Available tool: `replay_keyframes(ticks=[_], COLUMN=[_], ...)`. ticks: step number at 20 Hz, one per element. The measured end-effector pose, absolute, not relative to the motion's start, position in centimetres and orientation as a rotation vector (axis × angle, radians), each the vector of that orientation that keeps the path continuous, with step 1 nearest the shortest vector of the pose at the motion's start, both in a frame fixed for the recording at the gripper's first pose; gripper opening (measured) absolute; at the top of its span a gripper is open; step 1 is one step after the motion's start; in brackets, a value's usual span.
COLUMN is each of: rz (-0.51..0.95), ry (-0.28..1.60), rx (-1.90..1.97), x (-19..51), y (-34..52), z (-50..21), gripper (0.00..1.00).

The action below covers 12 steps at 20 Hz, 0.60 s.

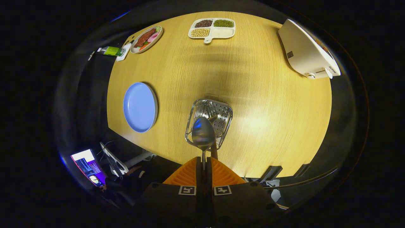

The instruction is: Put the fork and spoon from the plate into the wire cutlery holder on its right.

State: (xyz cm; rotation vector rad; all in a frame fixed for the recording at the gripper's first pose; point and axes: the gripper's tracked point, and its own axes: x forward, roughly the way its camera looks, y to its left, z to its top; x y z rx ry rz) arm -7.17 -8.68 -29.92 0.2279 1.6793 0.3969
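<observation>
We see the hand-held gripper (204, 164) pinching the spoon (203, 133) by its handle, fingers pressed against it, bowl held up over the wire cutlery holder (221, 114). A fork (214, 144) already stands in the holder. The blue plate (140, 107) lies bare on the desk (253, 95), left of the holder.

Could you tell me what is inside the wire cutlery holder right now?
A handle leans inside the wire cutlery holder; the spoon, gripped by the shut jaws, covers the rest.
</observation>
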Motion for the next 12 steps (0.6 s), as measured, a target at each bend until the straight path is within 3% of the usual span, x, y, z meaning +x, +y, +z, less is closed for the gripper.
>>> replay_keyframes(ticks=[12], rz=[0.355], ry=[1.761], rx=[0.193], x=[-5.0], y=[-8.1], z=[-33.3], gripper=[0.08])
